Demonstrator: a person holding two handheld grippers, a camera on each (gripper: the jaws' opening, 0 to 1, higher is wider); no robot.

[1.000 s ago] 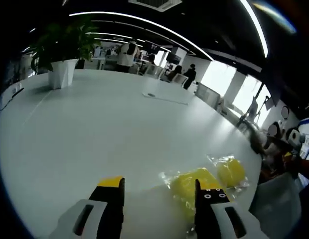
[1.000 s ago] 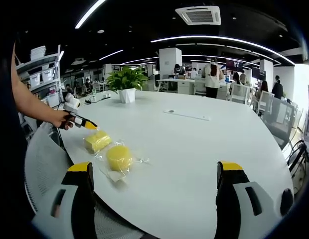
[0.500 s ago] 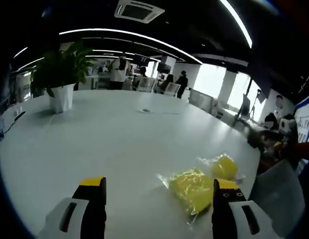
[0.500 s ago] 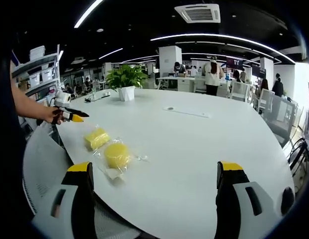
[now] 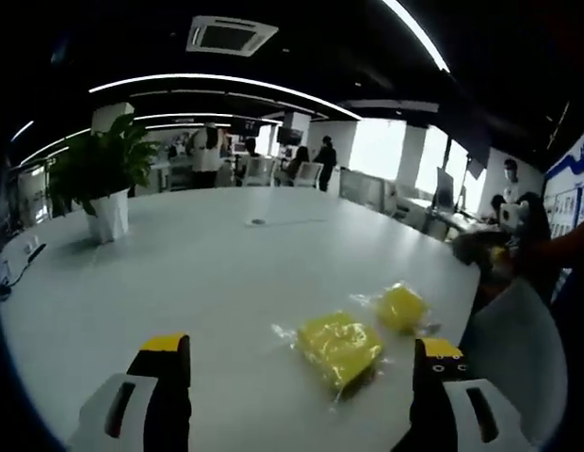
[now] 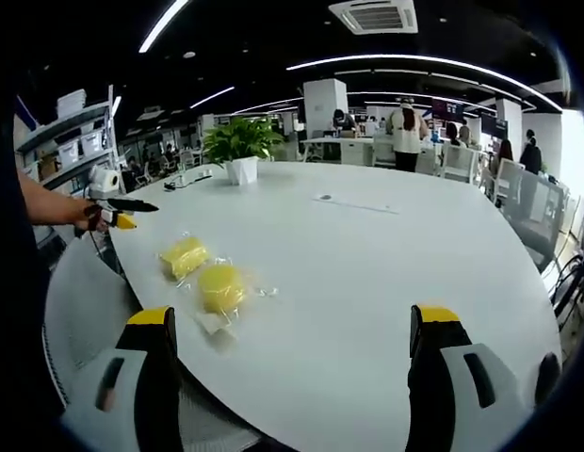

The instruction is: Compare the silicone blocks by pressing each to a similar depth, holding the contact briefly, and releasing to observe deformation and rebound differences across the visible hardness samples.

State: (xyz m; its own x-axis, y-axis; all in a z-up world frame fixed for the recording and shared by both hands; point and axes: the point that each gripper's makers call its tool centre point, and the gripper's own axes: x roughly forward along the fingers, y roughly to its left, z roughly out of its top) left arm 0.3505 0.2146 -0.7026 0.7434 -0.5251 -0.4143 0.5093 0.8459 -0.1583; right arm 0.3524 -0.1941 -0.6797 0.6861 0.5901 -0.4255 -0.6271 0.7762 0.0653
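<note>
Both grippers, left point(image 5: 301, 363) and right point(image 6: 292, 330), fingers wide, holding nothing; two bagged yellow blocks point(image 6: 184, 256) point(image 6: 221, 285) on white bench point(image 6: 367, 273)

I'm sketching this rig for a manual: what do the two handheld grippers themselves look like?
Both match. The left gripper and right gripper each have two black jaws with yellow tips, mounted on pale grey bodies with dark slots. In the right gripper view, the left gripper appears held in a hand, bare forearm, no sleeve visible.
</note>
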